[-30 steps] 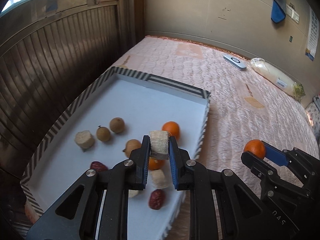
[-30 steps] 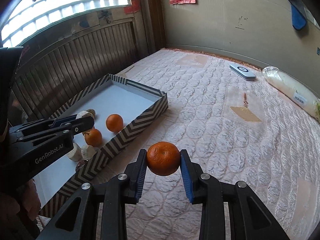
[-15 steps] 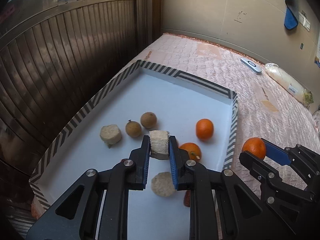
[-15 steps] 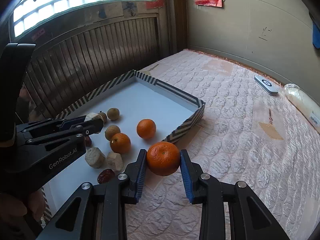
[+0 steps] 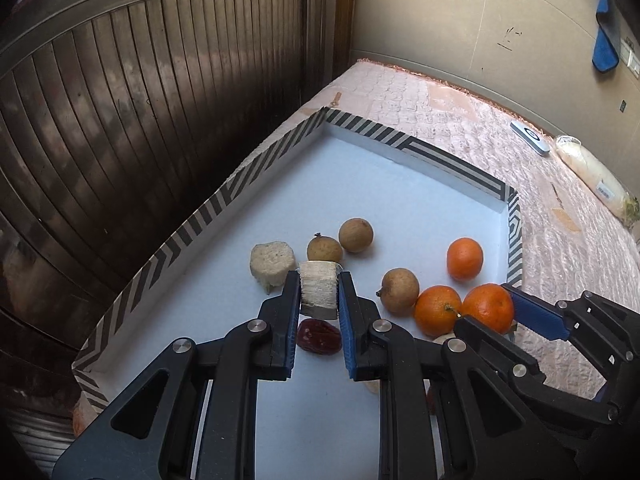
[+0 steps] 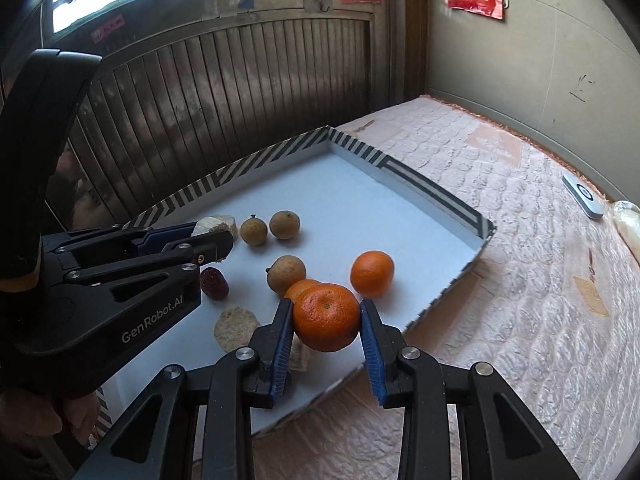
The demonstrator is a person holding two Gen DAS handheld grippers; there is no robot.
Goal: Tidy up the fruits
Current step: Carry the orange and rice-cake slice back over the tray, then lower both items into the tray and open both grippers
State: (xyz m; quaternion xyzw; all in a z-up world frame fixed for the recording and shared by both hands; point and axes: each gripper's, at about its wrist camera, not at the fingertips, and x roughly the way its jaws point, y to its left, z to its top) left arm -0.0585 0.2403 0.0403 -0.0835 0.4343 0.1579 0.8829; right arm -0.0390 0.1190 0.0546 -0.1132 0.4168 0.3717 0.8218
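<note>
My left gripper (image 5: 319,292) is shut on a pale fibrous chunk (image 5: 319,289) and holds it over the white tray (image 5: 400,184), near a second pale chunk (image 5: 272,263) and two brown longans (image 5: 325,249). My right gripper (image 6: 326,322) is shut on an orange (image 6: 326,316) and holds it over the tray's near right side. In the left wrist view that orange (image 5: 488,307) sits beside a loose orange (image 5: 438,311). Another orange (image 5: 464,258), a third longan (image 5: 400,290) and a red date (image 5: 319,336) lie in the tray.
The striped tray rim (image 6: 436,196) stands on a pink quilted bed (image 6: 540,280). A dark slatted wall (image 5: 140,140) runs along the tray's left side. A remote (image 5: 531,137) and a plastic bag (image 5: 592,172) lie far right. More pale chunks (image 6: 236,326) lie in the tray.
Both grippers have moved left and forward over the tray. The right gripper brought its orange from above the bed to above the tray, beside the loose oranges. Both grips held.
</note>
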